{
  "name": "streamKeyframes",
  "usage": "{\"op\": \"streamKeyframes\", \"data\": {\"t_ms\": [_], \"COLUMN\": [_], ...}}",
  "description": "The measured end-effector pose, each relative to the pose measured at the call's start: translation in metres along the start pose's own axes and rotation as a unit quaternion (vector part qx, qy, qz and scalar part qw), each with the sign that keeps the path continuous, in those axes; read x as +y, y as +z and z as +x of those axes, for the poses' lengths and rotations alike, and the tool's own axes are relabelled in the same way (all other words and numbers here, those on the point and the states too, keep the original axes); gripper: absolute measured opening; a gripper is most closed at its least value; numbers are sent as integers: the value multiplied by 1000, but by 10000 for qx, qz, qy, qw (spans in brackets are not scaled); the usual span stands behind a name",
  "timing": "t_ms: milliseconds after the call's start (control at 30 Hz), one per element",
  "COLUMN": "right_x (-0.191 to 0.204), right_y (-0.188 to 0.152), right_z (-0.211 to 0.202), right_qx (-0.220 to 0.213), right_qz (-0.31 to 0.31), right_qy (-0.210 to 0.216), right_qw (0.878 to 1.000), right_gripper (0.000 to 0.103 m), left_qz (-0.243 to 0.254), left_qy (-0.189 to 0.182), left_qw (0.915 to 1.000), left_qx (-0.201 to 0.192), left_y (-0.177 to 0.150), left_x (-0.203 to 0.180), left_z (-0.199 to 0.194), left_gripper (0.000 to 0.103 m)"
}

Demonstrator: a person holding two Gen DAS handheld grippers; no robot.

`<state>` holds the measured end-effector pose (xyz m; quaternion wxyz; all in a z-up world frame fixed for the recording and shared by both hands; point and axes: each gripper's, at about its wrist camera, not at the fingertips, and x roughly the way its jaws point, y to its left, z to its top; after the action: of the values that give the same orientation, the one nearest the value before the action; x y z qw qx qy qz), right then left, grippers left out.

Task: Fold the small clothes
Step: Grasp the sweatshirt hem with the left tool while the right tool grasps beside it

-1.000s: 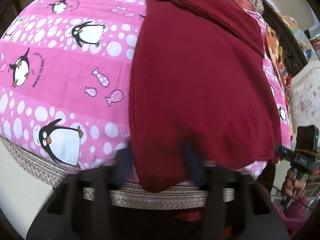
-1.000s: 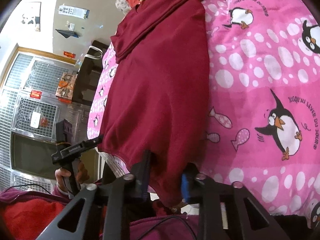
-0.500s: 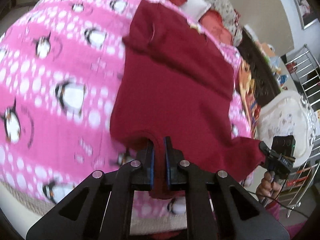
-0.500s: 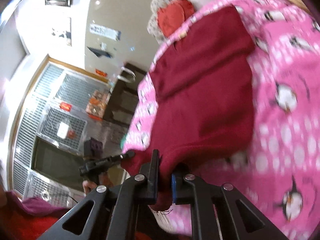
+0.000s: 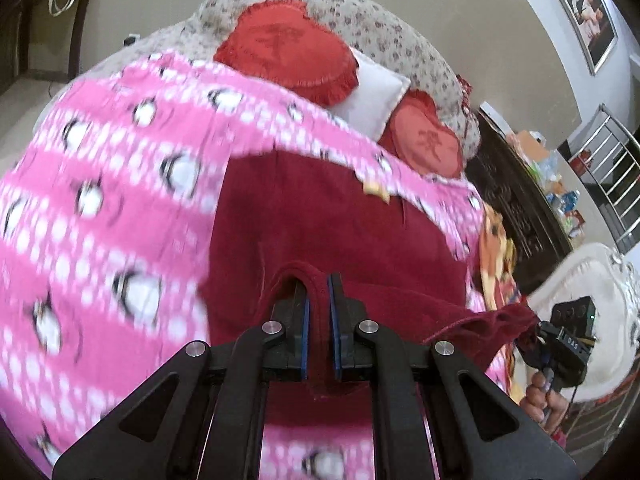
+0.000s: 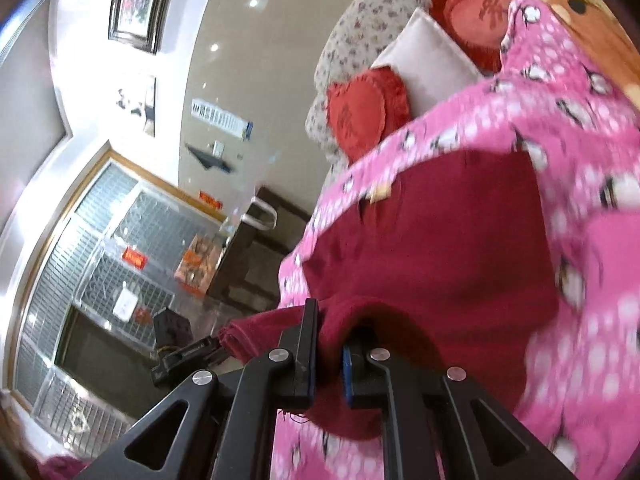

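Both grippers, left (image 5: 318, 312) and right (image 6: 329, 354), have jaws clamped on the near hem of the maroon garment (image 5: 332, 236), its far part lying on the penguin blanket (image 5: 100, 184).

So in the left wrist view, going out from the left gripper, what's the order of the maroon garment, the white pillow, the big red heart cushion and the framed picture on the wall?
1. Maroon garment: pinched in the left gripper.
2. White pillow: beyond the garment, at the bed's head.
3. Big red heart cushion: just behind and left of the pillow; those two are close.
4. Framed picture: upper right on the wall, farthest.
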<state>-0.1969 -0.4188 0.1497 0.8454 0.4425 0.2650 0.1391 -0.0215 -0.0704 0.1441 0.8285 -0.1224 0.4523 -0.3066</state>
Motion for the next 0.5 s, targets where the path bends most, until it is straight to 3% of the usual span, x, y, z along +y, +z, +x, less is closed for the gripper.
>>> {"op": "streamKeyframes", "data": {"t_ms": [300,500], "right_x": [-33,-59], "right_y": [69,100], "right_z": [48,72], "right_qx": [23,-109], "right_qz": [-9,119], "right_qy": [-637,-933], "right_qw": [9980,9955], "right_gripper": [9,10], "left_qz": [44,-134], "left_qy": [499,423], "left_qw": [9987,9989], "left_qx": [-50,143], "left_y": [62,81], "left_x": [6,18], "left_z": [64,100], "left_gripper": [7,7]}}
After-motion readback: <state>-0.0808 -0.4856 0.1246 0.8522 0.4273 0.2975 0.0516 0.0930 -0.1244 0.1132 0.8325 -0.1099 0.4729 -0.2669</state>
